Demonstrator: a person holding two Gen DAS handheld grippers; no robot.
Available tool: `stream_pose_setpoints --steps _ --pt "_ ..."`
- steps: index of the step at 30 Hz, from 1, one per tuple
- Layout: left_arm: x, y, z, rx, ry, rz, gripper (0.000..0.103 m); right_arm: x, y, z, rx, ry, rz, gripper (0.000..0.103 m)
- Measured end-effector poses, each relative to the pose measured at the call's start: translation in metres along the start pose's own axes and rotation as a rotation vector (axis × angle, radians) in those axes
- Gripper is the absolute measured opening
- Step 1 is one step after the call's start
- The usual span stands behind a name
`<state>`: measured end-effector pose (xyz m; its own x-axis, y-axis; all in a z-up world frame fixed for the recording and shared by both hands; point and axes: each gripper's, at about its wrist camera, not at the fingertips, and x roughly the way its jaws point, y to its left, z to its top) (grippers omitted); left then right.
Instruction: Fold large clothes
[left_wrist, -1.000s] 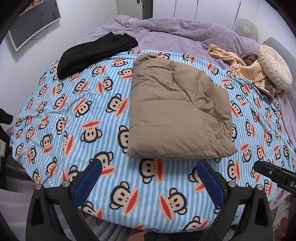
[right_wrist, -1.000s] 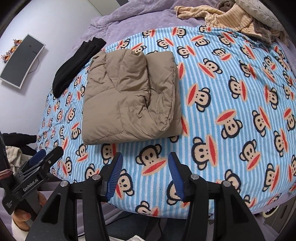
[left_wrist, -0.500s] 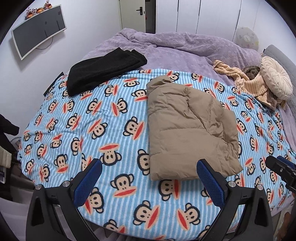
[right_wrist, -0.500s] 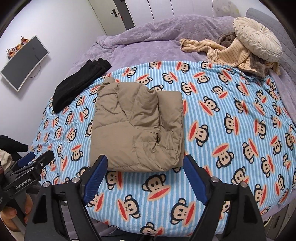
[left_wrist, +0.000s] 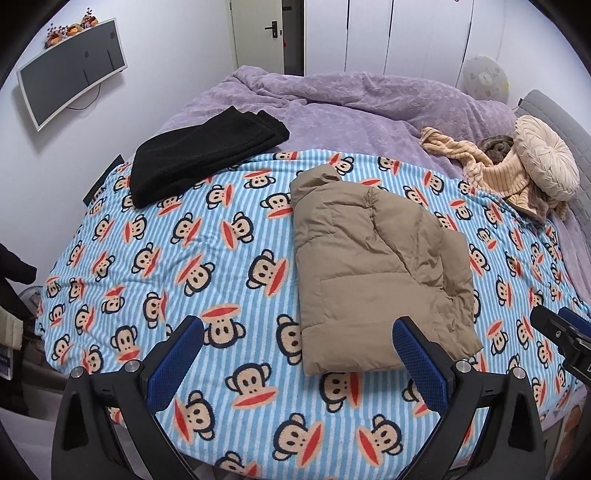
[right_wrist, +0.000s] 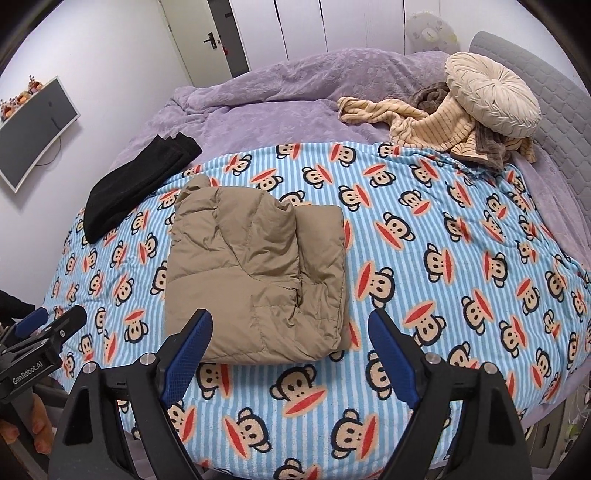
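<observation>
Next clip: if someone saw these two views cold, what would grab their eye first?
Probably the blue striped monkey-print blanket covering the near end of the bed. A tan puffer jacket lies folded on it, just ahead of both open grippers, the left gripper and the right gripper. Folded black clothing sits at the blanket's far left edge, and a round cream cushion tops striped clothes at far right.

Both claws have drawn back from the folded tan jacket (left_wrist: 373, 266); the right claw (right_wrist: 291, 354), narrow a second ago, now gapes wide; the left claw (left_wrist: 295, 363) sits higher.
</observation>
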<state>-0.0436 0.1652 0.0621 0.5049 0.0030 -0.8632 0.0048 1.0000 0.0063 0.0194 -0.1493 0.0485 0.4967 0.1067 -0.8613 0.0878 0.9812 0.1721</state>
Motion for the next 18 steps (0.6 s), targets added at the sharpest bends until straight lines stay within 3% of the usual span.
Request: stream_pose_setpoints --steps 18 --pt "-0.0026 -0.0004 0.0005 -0.002 -0.006 0.013 0.102 -0.004 0.005 0.0006 -0.009 -0.011 -0.027 0.088"
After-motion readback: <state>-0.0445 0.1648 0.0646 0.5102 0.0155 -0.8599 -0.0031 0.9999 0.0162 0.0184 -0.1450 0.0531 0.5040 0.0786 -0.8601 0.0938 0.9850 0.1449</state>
